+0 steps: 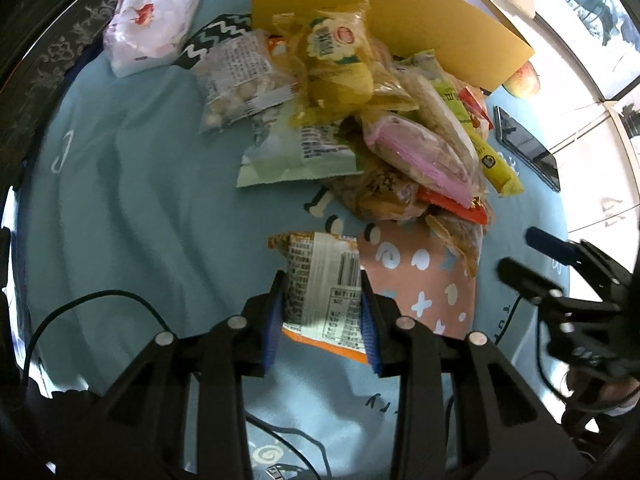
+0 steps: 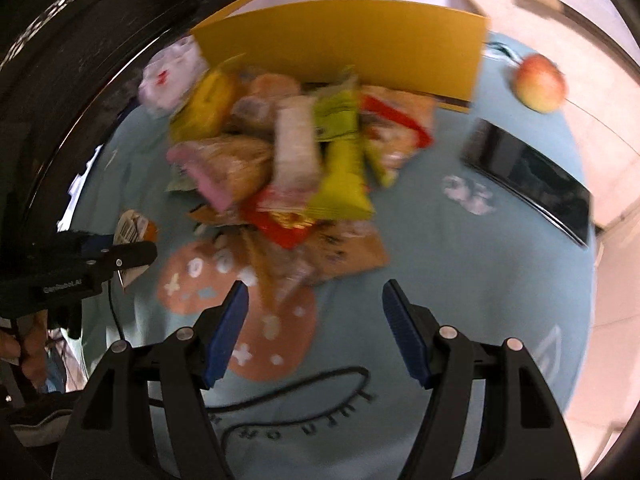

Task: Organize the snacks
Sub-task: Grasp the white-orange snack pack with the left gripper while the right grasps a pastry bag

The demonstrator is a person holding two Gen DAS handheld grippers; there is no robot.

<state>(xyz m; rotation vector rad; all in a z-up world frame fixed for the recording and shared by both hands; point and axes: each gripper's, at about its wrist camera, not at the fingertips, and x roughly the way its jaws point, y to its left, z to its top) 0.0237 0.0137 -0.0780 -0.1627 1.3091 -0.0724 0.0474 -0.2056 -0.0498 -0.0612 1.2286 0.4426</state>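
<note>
I am in a home, it seems: a table under a blue cartoon-print cloth (image 1: 120,184), a heap of snack packets (image 1: 360,120), an apple (image 2: 540,82), a phone (image 2: 528,168), pale floor tiles (image 2: 600,20) beyond the edge.

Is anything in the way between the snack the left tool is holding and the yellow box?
Yes. The left tool grips an orange-edged snack packet, and the snack pile lies on the blue cloth right between it and the yellow box. A straight push would hit the pile; lifting it over looks likely to clear.
</note>
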